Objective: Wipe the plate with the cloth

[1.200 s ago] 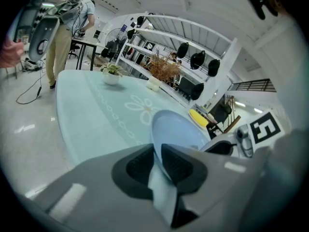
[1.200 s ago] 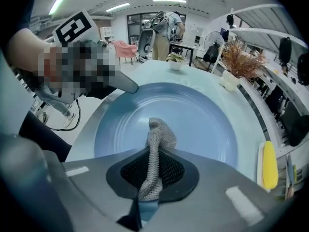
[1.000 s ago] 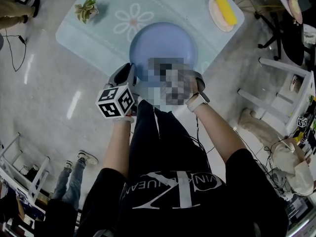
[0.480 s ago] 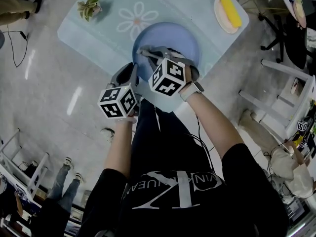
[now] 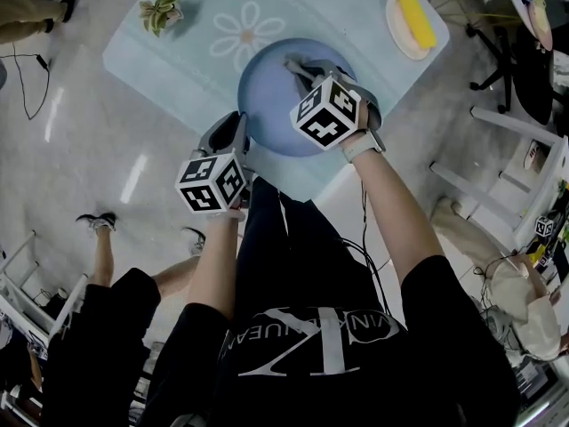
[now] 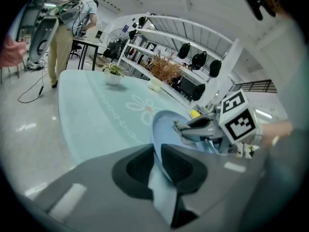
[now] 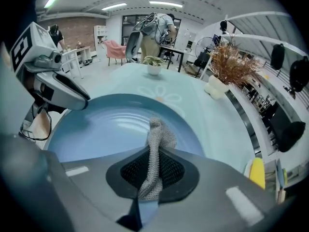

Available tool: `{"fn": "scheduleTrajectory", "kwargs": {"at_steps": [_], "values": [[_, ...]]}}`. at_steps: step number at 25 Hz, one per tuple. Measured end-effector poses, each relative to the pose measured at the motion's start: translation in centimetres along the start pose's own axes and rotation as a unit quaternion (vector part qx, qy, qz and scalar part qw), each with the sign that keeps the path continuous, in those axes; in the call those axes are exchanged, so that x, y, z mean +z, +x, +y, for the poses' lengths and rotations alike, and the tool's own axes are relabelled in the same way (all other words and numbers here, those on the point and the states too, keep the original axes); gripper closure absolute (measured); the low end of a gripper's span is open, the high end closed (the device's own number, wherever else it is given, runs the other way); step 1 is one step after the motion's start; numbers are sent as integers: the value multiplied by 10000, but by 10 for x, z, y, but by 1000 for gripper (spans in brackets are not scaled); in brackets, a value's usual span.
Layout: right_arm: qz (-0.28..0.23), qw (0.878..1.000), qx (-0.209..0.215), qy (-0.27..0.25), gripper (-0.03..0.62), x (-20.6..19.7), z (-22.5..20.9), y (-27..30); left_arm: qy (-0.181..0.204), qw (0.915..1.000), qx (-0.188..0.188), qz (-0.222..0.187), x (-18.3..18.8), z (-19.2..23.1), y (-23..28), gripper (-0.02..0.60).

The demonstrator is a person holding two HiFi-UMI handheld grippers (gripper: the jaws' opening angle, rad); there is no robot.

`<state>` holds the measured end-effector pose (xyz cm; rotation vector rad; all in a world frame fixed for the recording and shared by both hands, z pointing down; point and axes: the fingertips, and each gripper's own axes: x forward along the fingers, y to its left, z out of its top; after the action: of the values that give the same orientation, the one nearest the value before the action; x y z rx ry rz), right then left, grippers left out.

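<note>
Head cam: on my head, steeply down past my chest and arms, well above the table (image 5: 169, 65); whole tabletop in frame.
Left gripper cam: behind my left gripper (image 6: 155, 164), low at the tabletop's near edge, facing across it; plate (image 6: 161, 127) rim right at the lens.
Right gripper cam: behind my right gripper (image 7: 152, 170), just over the plate, facing the corner with the potted plant (image 7: 153, 64); cloth (image 7: 154, 137) right at the lens.
Shared: all three see plate, plant and tabletop. Each gripper cam catches the other gripper.
</note>
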<state>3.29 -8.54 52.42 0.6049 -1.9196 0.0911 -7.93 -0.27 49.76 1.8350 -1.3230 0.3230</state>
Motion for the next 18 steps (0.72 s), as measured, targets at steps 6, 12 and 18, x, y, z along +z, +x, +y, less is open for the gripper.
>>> {"fn": "scheduleTrajectory", "kwargs": {"at_steps": [6, 12, 18], "values": [[139, 9997, -184, 89, 563, -24, -5, -11, -26, 10000, 5, 4, 0, -1, 0, 581], [166, 9994, -223, 215, 563, -40, 4, -22, -19, 10000, 17, -7, 0, -4, -2, 581], [192, 9995, -80, 249, 563, -44, 22, -27, -35, 10000, 14, 1, 0, -3, 0, 581]]}}
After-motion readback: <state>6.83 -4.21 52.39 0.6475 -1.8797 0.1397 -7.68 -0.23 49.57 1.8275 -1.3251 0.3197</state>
